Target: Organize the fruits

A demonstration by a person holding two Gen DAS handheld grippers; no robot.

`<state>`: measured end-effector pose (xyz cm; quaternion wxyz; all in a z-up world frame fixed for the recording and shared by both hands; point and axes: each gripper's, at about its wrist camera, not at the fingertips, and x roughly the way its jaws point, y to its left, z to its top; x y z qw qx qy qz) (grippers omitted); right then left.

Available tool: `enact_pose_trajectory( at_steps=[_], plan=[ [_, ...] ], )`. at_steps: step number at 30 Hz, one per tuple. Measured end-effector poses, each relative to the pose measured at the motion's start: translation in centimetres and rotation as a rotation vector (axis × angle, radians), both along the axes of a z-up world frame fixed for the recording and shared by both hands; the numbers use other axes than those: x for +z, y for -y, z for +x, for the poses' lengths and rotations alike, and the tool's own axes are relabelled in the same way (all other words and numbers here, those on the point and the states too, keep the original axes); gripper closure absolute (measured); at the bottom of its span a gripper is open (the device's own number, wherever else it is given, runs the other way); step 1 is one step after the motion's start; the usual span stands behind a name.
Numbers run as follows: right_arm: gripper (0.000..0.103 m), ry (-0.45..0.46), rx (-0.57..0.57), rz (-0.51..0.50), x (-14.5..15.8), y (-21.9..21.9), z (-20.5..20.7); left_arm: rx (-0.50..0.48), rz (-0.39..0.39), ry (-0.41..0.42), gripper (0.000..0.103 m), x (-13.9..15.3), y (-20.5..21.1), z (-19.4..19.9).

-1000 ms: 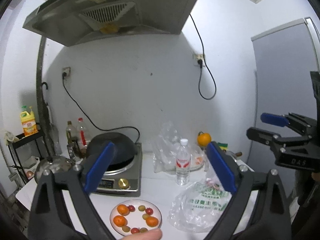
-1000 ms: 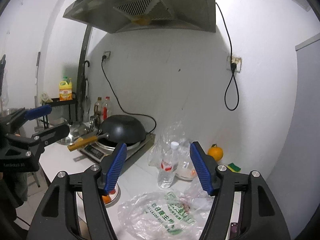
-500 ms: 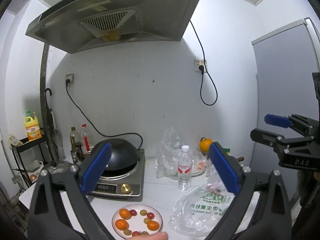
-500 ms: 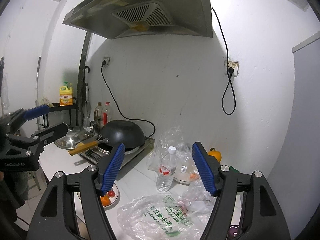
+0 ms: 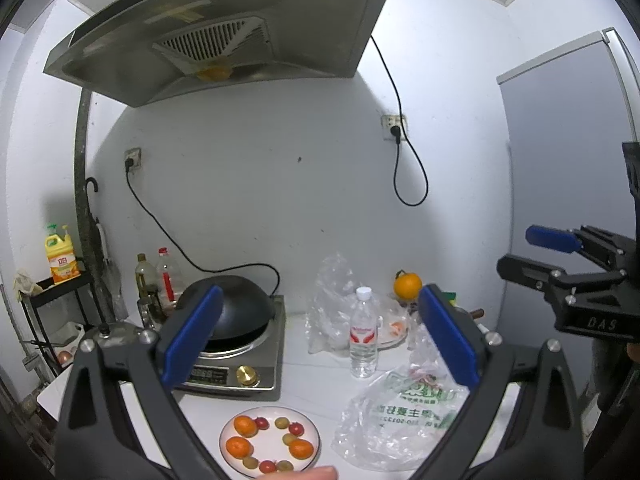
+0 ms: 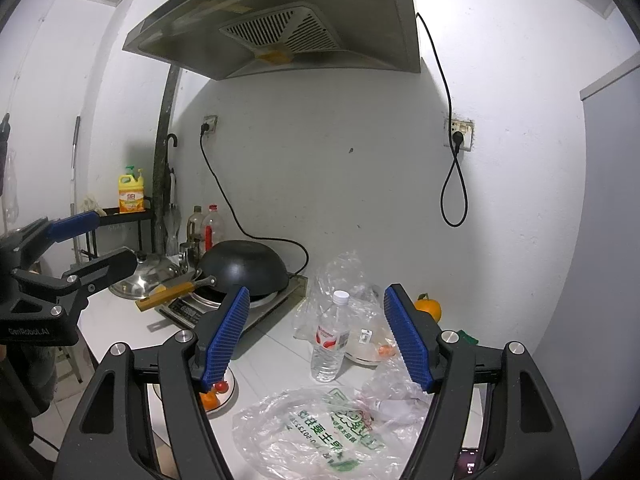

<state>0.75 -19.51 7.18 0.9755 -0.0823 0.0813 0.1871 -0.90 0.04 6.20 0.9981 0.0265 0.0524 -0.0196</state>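
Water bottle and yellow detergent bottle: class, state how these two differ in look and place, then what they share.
The water bottle is clear with a white cap and red label; the detergent bottle is opaque yellow with a green pump top. The water bottle stands on the white counter beside the plastic bags; the detergent bottle stands on a black rack at far left. Both stand upright.

The plate holds three oranges, three red tomatoes and four green fruits. Behind the plate stand one water bottle and one more orange.
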Motion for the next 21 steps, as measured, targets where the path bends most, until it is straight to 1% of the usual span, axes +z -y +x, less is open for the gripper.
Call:
enact_pose_trajectory(
  at_steps=[21],
  plan=[
    [0.030,-0.017,-0.002,0.006,-0.43,0.81,0.45,-0.002,-0.004,-0.006,0.004,-0.30,0.23,0.69]
  ],
)
